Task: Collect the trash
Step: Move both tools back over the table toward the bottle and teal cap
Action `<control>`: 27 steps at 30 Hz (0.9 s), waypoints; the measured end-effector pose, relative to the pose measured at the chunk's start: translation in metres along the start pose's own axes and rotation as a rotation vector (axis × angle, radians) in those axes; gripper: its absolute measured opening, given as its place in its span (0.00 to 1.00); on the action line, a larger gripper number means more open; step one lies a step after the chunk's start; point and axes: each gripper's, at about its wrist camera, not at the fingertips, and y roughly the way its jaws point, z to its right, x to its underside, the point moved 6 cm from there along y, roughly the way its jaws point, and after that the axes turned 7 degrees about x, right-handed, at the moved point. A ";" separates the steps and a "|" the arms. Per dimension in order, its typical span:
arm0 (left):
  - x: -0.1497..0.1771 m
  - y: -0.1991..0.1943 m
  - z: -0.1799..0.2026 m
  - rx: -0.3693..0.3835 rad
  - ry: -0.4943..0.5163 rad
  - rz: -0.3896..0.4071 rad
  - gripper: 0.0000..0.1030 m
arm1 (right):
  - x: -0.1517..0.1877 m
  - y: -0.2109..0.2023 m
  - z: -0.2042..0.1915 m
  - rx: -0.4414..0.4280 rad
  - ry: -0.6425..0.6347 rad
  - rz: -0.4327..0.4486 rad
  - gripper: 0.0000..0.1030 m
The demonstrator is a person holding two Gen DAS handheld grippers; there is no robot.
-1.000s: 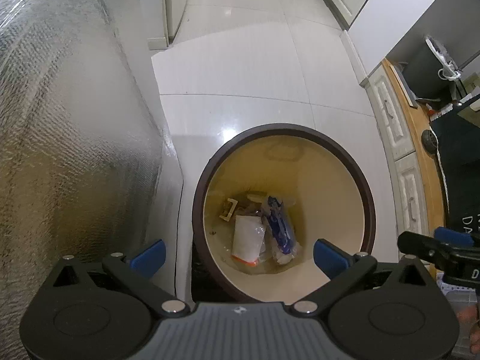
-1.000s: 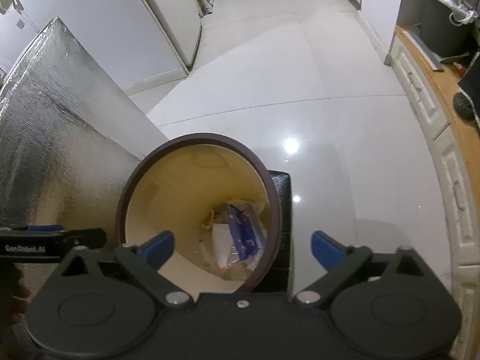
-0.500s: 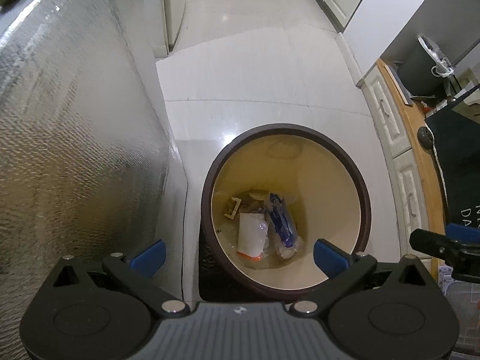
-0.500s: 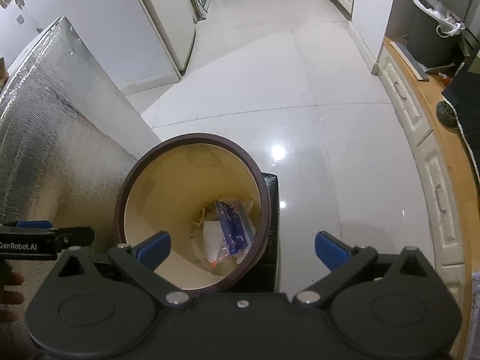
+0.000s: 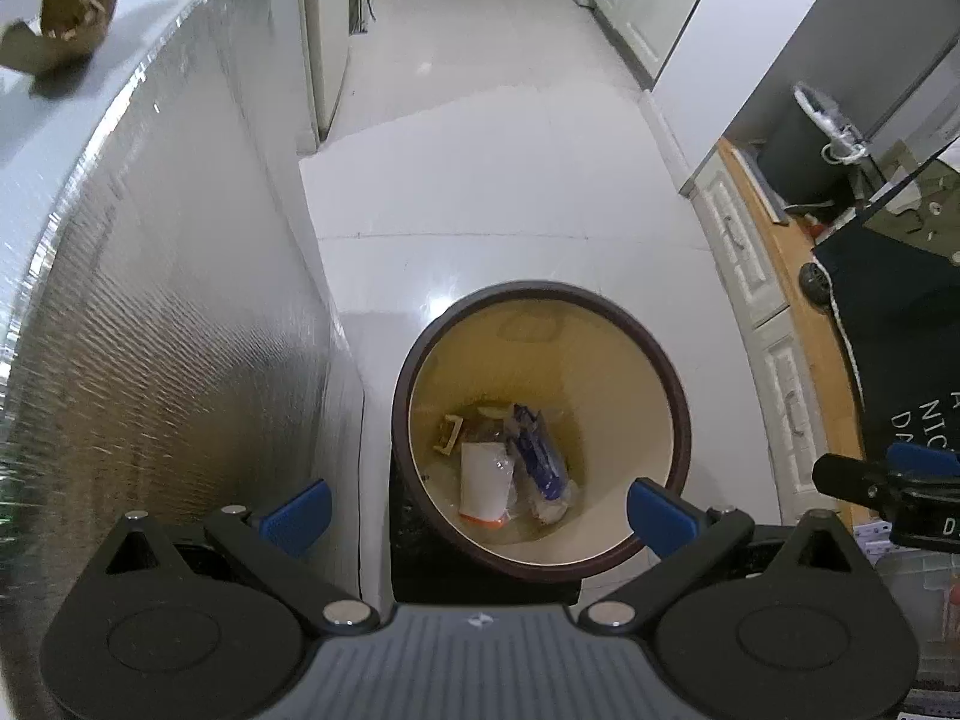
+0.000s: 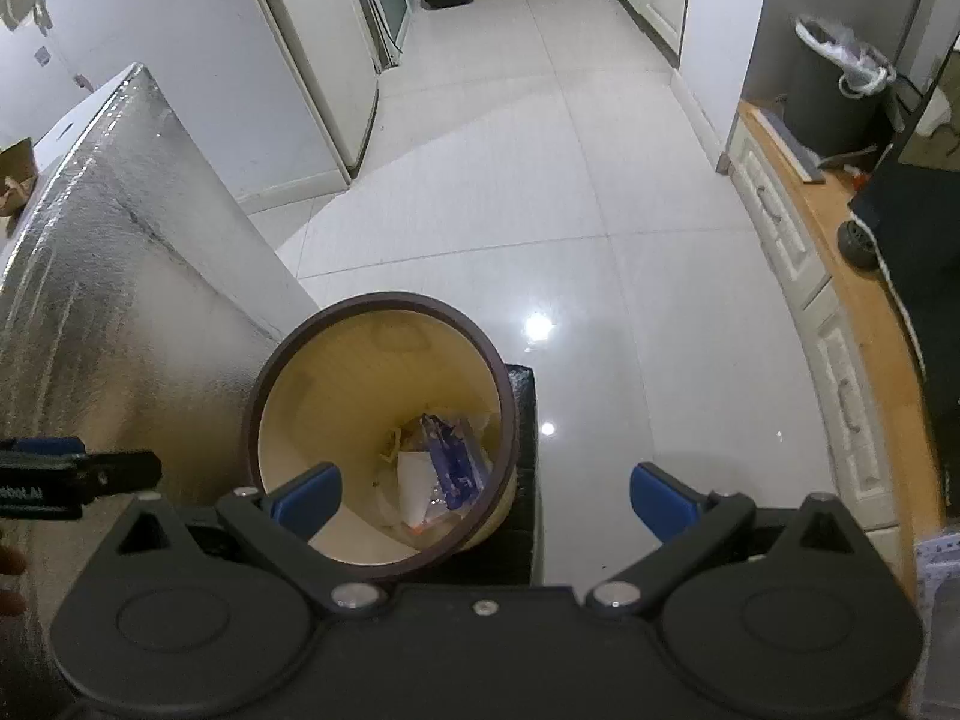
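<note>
I hold the left gripper (image 5: pixel 477 507) and right gripper (image 6: pixel 485 498) spread wide and empty above the bin (image 5: pixel 678 414), wrappers (image 5: pixel 510 468) lying at its bottom below my fingers.

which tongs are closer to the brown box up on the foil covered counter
Left. The left tongs hang over the bin right beside that counter, brown box up to their left. The right tongs sit further right.
</note>
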 end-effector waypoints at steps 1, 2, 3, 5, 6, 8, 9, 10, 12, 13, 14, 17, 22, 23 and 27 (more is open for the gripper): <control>-0.001 -0.004 0.001 -0.001 0.002 0.008 1.00 | -0.001 -0.004 0.000 0.005 -0.005 0.006 1.00; -0.002 -0.008 0.002 0.001 0.003 0.015 1.00 | -0.001 -0.009 0.000 0.011 -0.009 0.013 1.00; -0.003 -0.013 0.003 0.004 0.005 0.023 1.00 | -0.002 -0.014 0.001 0.016 -0.010 0.020 1.00; -0.005 -0.023 0.004 0.009 0.009 0.041 1.00 | -0.004 -0.021 0.001 0.018 -0.008 0.031 1.00; -0.006 -0.029 0.004 0.010 0.010 0.051 1.00 | -0.005 -0.026 0.001 0.019 -0.008 0.037 1.00; -0.009 -0.040 0.006 0.013 0.013 0.076 1.00 | -0.007 -0.036 0.000 0.021 -0.018 0.054 1.00; -0.010 -0.046 0.006 0.012 0.016 0.091 1.00 | -0.008 -0.040 -0.001 0.022 -0.023 0.062 1.00; -0.012 -0.053 0.007 0.010 0.020 0.108 1.00 | -0.010 -0.045 -0.002 0.022 -0.027 0.072 1.00; -0.015 -0.065 0.007 0.012 0.020 0.139 1.00 | -0.012 -0.055 -0.004 0.023 -0.031 0.089 1.00; -0.017 -0.073 0.006 0.015 0.017 0.156 1.00 | -0.014 -0.060 -0.005 0.024 -0.031 0.100 1.00; -0.019 -0.079 0.005 0.016 0.016 0.171 1.00 | -0.016 -0.065 -0.006 0.023 -0.031 0.111 1.00; -0.022 -0.102 0.000 0.013 0.017 0.221 1.00 | -0.021 -0.078 -0.011 0.019 -0.031 0.141 1.00; -0.017 -0.140 -0.016 0.005 -0.008 0.295 1.00 | -0.030 -0.101 -0.031 -0.003 -0.057 0.198 1.00; -0.015 -0.149 -0.022 0.001 -0.015 0.310 1.00 | -0.031 -0.106 -0.036 -0.006 -0.063 0.208 1.00; -0.010 -0.178 -0.046 -0.021 -0.041 0.360 1.00 | -0.034 -0.121 -0.065 -0.027 -0.084 0.258 1.00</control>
